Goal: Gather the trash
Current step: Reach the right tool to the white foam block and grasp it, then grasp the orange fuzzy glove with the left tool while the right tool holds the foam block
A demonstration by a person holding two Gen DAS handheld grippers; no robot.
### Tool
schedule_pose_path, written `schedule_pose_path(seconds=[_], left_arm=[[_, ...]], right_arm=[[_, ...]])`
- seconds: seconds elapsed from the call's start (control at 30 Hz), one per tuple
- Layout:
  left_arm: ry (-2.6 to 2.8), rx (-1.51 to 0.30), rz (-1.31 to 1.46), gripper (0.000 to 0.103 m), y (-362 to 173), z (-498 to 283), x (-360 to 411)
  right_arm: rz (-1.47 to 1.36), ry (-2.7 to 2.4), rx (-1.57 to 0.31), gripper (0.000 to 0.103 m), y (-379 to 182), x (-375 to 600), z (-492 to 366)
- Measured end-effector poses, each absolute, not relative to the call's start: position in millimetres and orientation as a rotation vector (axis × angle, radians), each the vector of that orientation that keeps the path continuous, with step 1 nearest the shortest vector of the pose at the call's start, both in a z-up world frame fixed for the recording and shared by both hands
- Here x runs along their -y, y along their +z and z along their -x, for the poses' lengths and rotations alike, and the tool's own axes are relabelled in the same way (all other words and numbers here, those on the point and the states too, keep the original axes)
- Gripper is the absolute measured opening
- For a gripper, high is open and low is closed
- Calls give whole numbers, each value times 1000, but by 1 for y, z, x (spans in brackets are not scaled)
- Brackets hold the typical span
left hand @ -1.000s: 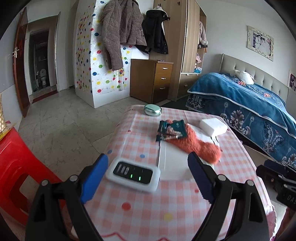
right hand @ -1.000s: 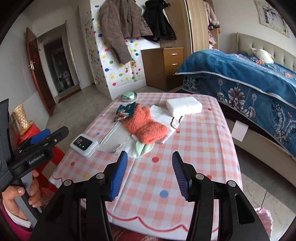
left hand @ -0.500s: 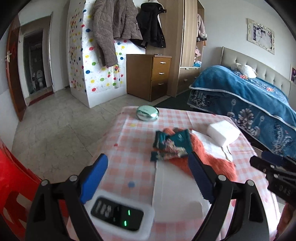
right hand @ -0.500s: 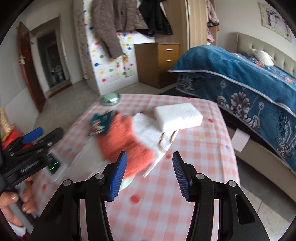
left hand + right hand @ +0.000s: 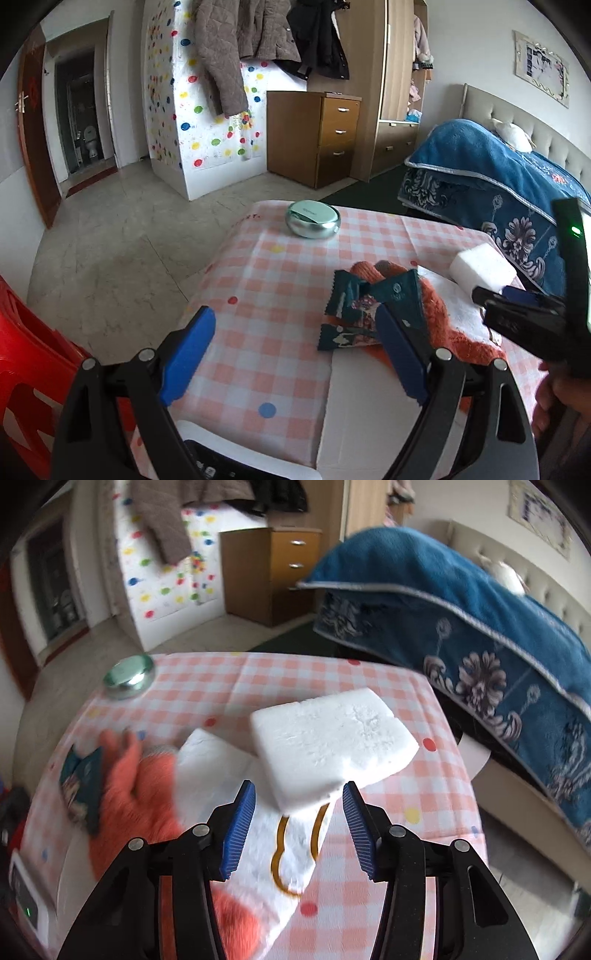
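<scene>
**Both tongs close in on the trash**

While the two hands have moved forward over the bench [image 5: 280,280] since a second ago, each of them now faces its own piece of trash. The left tongs [image 5: 291,354] stand wide and hold nothing; the dark green snack wrapper [image 5: 369,314] lies just in front of the right blue pad, partly on the orange fluffy sock [image 5: 443,325]. The power bank, which was between these pads a second ago, is now almost under them at the lower edge of the picture.

The right tongs [image 5: 297,825] are about half open, and their jaws have just been closing a little. The white foam block [image 5: 332,746] rests on a white cloth [image 5: 229,768], and its near corner reaches between the blue pads, but I see a gap on both sides, so nothing is gripped yet.

My judgement: the approach is nearly finished. The next move is to push a little further and close on the foam. The wrapper is thin and flat, so the left tongs may catch the sock with it.
</scene>
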State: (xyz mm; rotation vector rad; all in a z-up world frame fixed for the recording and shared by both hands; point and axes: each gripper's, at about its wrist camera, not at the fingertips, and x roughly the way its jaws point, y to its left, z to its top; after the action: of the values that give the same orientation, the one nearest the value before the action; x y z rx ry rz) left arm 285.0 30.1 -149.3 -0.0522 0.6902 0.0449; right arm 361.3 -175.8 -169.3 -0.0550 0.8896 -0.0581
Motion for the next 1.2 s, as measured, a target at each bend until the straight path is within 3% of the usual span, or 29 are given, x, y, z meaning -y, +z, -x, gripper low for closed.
schedule_pose_path(seconds=[0.03, 0.07, 0.13, 0.7, 1.2], left_arm=[[38, -693, 45, 86, -150, -284, -28], [30, -696, 40, 86, -150, -283, -25], [14, -698, 42, 86, -148, -279, -23], [-89, -581, 80, 86, -112, -209, -26], [25, -599, -19, 90, -102, -199, -23]], right_arm=[[57, -65, -890, 42, -170, 174, -363], [53, -74, -888, 23, -171, 175, -362], [39, -66, -879, 20, -168, 178, -356], [17, -59, -699, 20, -86, 172, -210], [-97, -28, -687, 21, -100, 178, -198]])
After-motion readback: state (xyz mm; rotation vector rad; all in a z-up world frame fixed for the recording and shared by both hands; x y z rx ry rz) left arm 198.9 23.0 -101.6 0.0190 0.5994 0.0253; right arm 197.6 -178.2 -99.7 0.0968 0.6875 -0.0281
